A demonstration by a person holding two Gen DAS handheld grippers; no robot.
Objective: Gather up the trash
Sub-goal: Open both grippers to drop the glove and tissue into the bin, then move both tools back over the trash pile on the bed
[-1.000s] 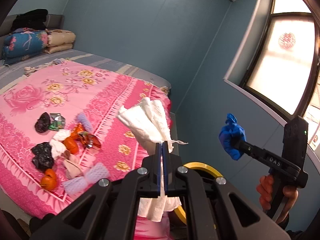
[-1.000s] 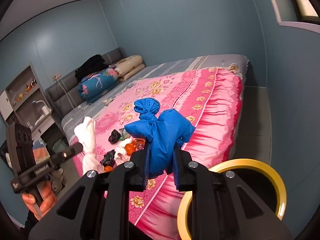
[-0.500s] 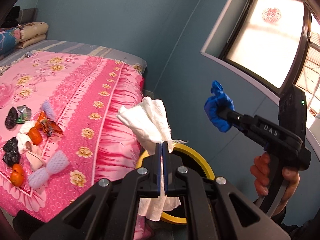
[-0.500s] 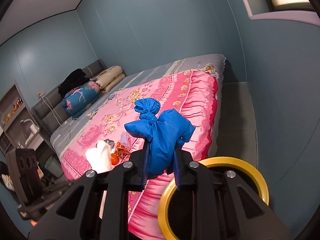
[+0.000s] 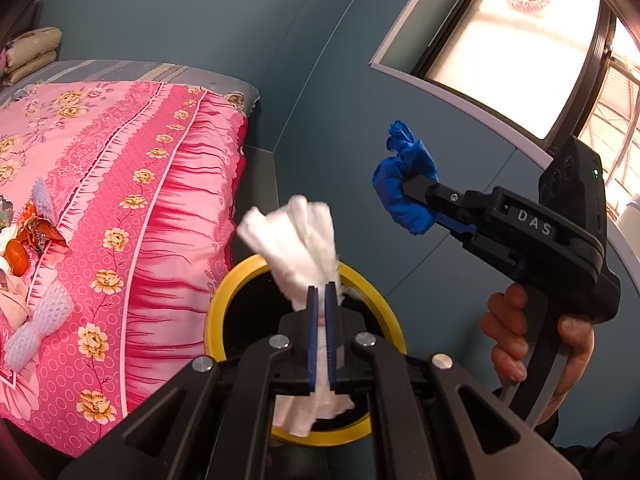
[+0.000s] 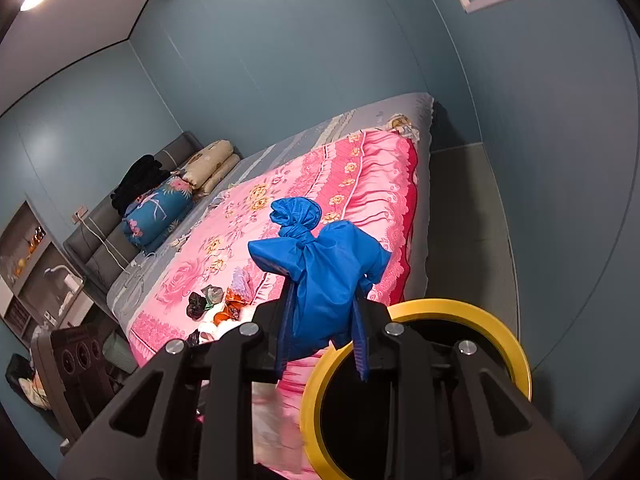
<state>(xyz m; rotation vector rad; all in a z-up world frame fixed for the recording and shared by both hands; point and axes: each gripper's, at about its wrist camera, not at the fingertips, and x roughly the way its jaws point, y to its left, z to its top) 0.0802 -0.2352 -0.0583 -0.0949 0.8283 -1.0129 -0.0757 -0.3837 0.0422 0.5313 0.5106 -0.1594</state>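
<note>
My left gripper (image 5: 320, 292) is shut on a white crumpled tissue (image 5: 296, 240) and holds it right above the yellow-rimmed black bin (image 5: 224, 300). My right gripper (image 6: 320, 312) is shut on a knotted blue plastic bag (image 6: 328, 276); it holds the bag in the air to the right of the bin (image 6: 516, 352). The bag also shows in the left wrist view (image 5: 404, 188). More trash lies on the pink bed: orange peel (image 5: 18, 256), a white foam net (image 5: 36, 328), black bags (image 6: 196, 304).
The pink flowered bed (image 5: 132, 184) borders the bin on the left. A blue wall with a window (image 5: 516, 40) stands close behind and to the right. Pillows and folded bedding (image 6: 172, 200) lie at the bed's head. A shelf unit (image 6: 32, 276) stands at the far left.
Both grippers have swung right from over the bed toward the bin. The tissue now hangs over the bin's opening; the blue bag has come closer to it.
</note>
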